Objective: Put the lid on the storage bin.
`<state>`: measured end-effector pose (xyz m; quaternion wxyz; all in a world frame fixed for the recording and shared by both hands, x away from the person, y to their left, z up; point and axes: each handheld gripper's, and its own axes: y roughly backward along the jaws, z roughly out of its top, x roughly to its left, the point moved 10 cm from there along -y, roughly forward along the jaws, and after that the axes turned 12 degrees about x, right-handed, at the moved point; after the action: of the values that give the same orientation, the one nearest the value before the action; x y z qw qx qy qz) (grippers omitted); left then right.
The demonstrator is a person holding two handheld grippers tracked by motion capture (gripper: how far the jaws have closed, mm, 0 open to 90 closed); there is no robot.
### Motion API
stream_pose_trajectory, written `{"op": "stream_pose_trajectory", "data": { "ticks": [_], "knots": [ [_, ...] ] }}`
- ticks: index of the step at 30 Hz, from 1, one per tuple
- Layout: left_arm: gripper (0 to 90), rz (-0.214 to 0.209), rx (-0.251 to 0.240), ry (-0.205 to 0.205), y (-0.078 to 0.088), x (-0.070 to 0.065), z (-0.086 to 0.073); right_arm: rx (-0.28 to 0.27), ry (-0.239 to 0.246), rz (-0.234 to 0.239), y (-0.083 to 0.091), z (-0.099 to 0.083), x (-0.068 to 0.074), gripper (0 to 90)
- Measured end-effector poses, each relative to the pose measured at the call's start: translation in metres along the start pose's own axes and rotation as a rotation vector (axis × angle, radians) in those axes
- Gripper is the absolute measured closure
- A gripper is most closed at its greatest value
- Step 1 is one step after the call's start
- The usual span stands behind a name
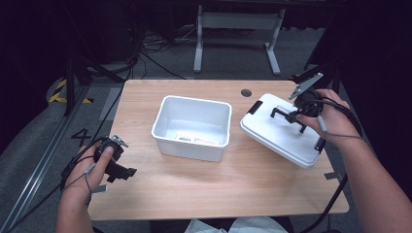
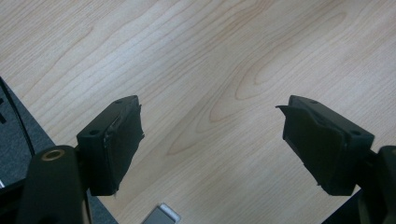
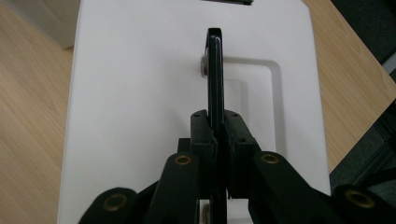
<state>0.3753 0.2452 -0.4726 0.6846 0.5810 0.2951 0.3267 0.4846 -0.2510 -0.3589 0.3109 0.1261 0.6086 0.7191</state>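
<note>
**Lid held by its handle, tub waiting to the left**

Pale wood-grain worktop (image 1: 194, 184) stands in a dark room, with grey floor and cables behind it. An open white rectangular plastic tub (image 1: 192, 127) sits near the middle of the worktop, a small label lying on its bottom. Its flat white plastic lid (image 1: 279, 132) lies to the right of the tub, apart from it, and looks tilted, its near right corner out past the worktop's edge.

The right tool (image 3: 218, 133) is closed tight on the lid's thin black handle (image 3: 215, 70), which stands edge-on between the jaws. So the right hand (image 1: 328, 119) carries the lid.

The left tool (image 2: 212, 140) hovers with its jaws spread wide over bare wood near the front left corner, holding nothing.

Seating the lid likely means moving it leftward, toward the tub, and squaring its long axis with the tub's. The right hand is nearer.
</note>
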Motion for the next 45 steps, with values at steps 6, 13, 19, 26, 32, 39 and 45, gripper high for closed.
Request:
{"op": "stream_pose_trajectory", "data": {
  "ticks": [6,13,19,26,32,39,45],
  "knots": [
    [19.4,0.011,0.002,0.001,0.000,0.003,0.004,-0.024,0.034,-0.005,0.015,0.018,0.006,84.8],
    [19.2,0.010,-0.003,-0.006,0.000,0.003,0.005,-0.052,0.084,-0.010,0.030,0.040,0.014,84.9],
    [19.2,0.010,0.001,-0.006,0.000,0.003,0.003,-0.075,0.125,-0.009,0.039,0.062,0.022,84.9],
    [19.3,0.005,-0.001,0.006,0.001,0.004,0.001,-0.094,0.184,0.001,0.046,0.087,0.036,84.9],
    [19.3,0.003,-0.006,0.007,0.001,0.004,0.000,-0.111,0.232,0.012,0.048,0.110,0.048,84.9],
    [19.1,-0.004,-0.004,0.005,0.001,0.004,-0.001,-0.118,0.282,0.019,0.047,0.135,0.062,84.9],
    [19.5,0.001,-0.007,0.014,0.001,0.007,-0.002,-0.120,0.335,0.026,0.044,0.157,0.077,84.9]
  ]
}}
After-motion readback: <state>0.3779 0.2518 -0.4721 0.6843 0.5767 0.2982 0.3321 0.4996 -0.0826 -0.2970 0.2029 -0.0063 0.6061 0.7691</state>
